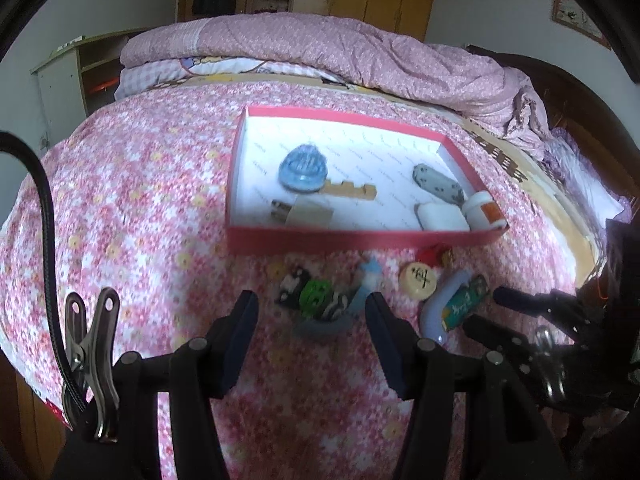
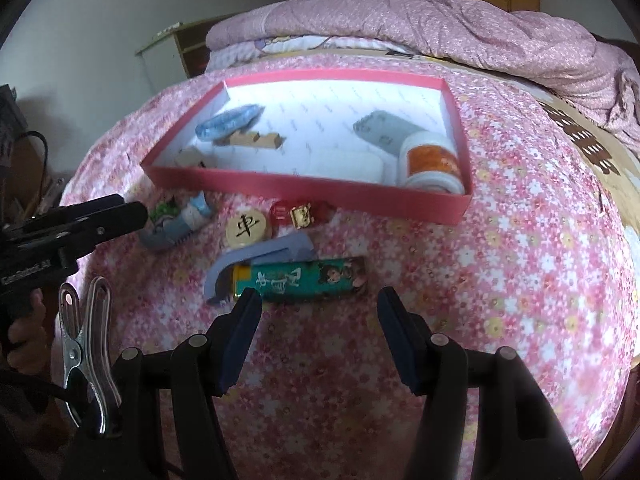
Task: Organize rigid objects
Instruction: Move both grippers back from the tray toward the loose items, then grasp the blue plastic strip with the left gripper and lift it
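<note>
A red box (image 1: 352, 238) (image 2: 304, 192) lies on the pink floral bed and holds several small objects, among them a blue round lid (image 1: 303, 168) and a white jar with an orange label (image 2: 430, 162). Loose items lie in front of it: a green-and-black toy on a grey scoop (image 1: 320, 304), a round wooden chess piece (image 1: 418, 280) (image 2: 245, 229), a green lighter (image 2: 300, 278) (image 1: 464, 306), and a red-and-gold trinket (image 2: 300, 214). My left gripper (image 1: 312, 308) is open just above the green toy. My right gripper (image 2: 320, 304) is open just short of the lighter.
A folded pink quilt (image 1: 320, 48) lies at the back of the bed. A pale cabinet (image 1: 68, 80) stands at the left. The right gripper's body (image 1: 540, 320) shows at the right in the left wrist view. The bed's edge drops off at the right (image 2: 612, 320).
</note>
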`<state>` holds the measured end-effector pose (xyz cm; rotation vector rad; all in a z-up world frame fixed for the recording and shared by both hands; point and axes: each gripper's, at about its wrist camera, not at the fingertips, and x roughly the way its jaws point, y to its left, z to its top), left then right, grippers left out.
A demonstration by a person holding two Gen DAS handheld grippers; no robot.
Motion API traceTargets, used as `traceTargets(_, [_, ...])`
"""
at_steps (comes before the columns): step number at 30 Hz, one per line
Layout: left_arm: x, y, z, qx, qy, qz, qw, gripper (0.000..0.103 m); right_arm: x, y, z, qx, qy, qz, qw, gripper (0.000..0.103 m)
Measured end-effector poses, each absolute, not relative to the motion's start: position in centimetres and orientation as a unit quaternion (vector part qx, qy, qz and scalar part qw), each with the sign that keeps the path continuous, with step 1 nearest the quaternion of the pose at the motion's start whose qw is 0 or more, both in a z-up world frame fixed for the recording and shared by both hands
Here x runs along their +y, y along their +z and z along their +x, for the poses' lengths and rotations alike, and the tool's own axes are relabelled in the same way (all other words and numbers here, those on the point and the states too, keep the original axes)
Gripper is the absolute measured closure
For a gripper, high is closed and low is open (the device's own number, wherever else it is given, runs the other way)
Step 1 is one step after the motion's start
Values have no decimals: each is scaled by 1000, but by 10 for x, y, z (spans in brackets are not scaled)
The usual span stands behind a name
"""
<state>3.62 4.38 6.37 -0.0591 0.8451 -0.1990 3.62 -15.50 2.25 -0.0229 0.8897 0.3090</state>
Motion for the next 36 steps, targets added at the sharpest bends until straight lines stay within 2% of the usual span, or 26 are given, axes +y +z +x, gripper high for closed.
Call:
traceTargets(2, [46, 60, 33, 416, -96, -34, 904, 44, -150, 19, 37, 433, 145, -19, 889, 41])
traceTargets(5, [47, 56, 29, 422, -103, -37, 900, 44, -142, 17, 36, 426, 146, -39, 892, 33])
traceTargets(12, [40, 44, 26, 431, -111, -16, 895, 44, -135, 16, 41, 420, 150, -34, 894, 26])
traceTargets(20, [50, 34, 38, 433, -86, -33, 897, 44, -130, 15, 48, 405, 134, -35, 904, 25])
traceTargets(22, [50, 35, 38, 428, -74, -24, 900, 44, -132, 15, 48, 403, 131, -32, 905, 27])
traceTargets(24, [52, 35, 39, 422, -55, -10, 905, 44, -135, 16, 47, 402, 125, -30, 906, 36])
traceTargets(27, [59, 34, 44, 422, -38, -12, 906, 44, -142, 17, 46, 405, 122, -22, 906, 43])
traceTargets(36, [75, 37, 47, 426, -56, -51, 902, 44, -157, 16, 37, 411, 112, -21, 905, 44])
